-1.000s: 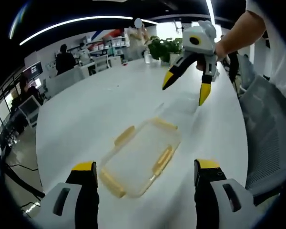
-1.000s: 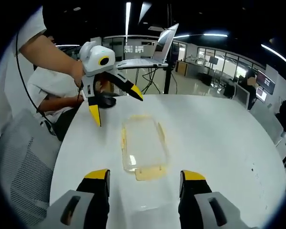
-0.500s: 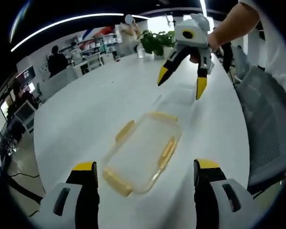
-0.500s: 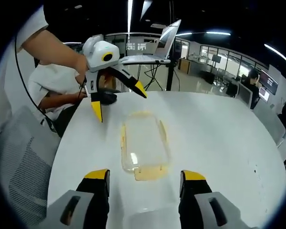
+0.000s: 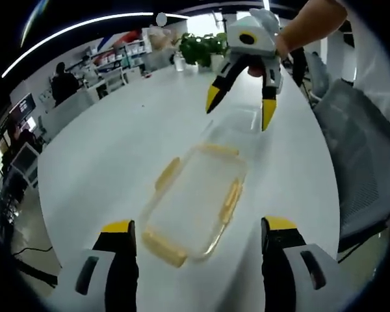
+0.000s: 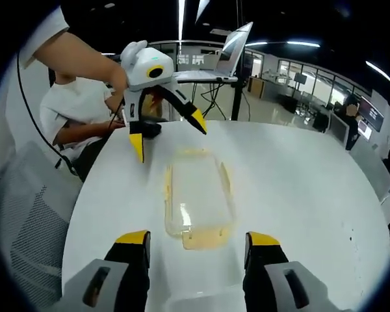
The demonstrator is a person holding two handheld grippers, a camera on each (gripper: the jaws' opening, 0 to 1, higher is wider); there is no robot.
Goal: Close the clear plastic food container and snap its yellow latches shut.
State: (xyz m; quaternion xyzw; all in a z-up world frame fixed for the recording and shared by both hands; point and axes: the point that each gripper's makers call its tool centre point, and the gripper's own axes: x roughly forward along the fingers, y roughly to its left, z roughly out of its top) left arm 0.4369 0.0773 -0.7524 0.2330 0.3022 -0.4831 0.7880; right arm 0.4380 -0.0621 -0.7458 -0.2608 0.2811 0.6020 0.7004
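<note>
Left gripper point(image 5: 194, 234) spread, empty. Container point(image 5: 194, 198) lies on the table point(image 5: 104, 149) between both grippers, lid apparently on, yellow latches point(image 5: 232, 200) seemingly unsnapped. Right gripper point(image 5: 238, 108) hovers beyond, spread. Judged: latching remains.

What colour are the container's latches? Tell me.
Yellow. The latches line the edges of the clear container, clearest in the left gripper view.

Both views face each other across the container point(image 5: 195, 198).
</note>
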